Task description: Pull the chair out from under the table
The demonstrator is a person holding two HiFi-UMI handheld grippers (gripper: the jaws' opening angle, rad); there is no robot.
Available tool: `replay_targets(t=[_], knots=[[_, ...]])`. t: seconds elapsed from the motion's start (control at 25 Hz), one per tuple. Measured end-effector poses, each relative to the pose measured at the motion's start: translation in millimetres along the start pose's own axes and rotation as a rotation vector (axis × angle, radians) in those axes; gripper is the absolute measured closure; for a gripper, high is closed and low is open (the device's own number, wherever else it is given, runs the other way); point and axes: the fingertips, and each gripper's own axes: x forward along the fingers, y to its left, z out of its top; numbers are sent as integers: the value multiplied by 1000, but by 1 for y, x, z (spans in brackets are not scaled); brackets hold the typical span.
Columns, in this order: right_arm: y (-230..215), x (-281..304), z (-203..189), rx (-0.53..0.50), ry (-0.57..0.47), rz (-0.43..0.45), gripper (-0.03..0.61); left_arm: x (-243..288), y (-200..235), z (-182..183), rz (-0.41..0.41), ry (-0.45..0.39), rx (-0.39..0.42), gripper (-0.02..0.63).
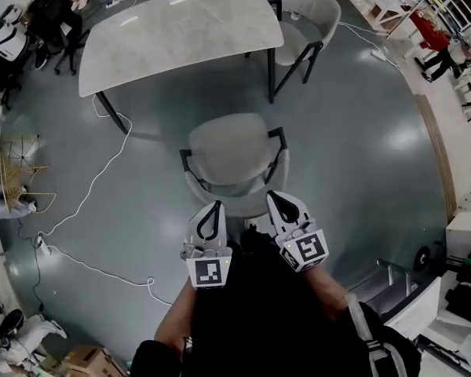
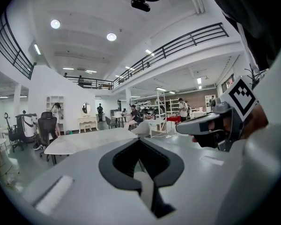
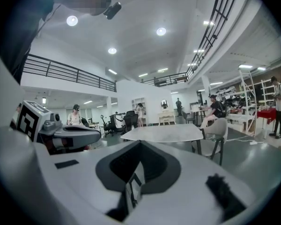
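Closest to me, the left gripper [image 1: 212, 210] has its jaws pressed together on nothing, its tip over the left end of the backrest. I see the chair [image 1: 231, 149] on the grey floor [image 1: 353, 155], clear of the table's [image 1: 180, 30] near edge, seat uncovered, back toward me. My right gripper [image 1: 280, 203] is likewise closed and empty over the backrest's right end; I can't tell whether either tip touches it. A second chair [image 1: 314, 14] sits at the table's right end.
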Motion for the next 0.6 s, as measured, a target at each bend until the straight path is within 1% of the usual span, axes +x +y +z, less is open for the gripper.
replay_targets(t=[0.24, 0.44, 0.52, 0.6], knots=[[-1, -1, -5, -14, 12, -4, 563, 6, -5, 0, -13, -6, -11, 604], [1, -1, -4, -53, 30, 10, 563, 12, -11, 2, -32, -21, 31, 606], [1, -1, -7, -50, 31, 9, 563, 12, -11, 1, -26, -27, 4, 606], [2, 2, -7, -47, 27, 10, 563, 13, -7, 1, -22, -25, 3, 606]])
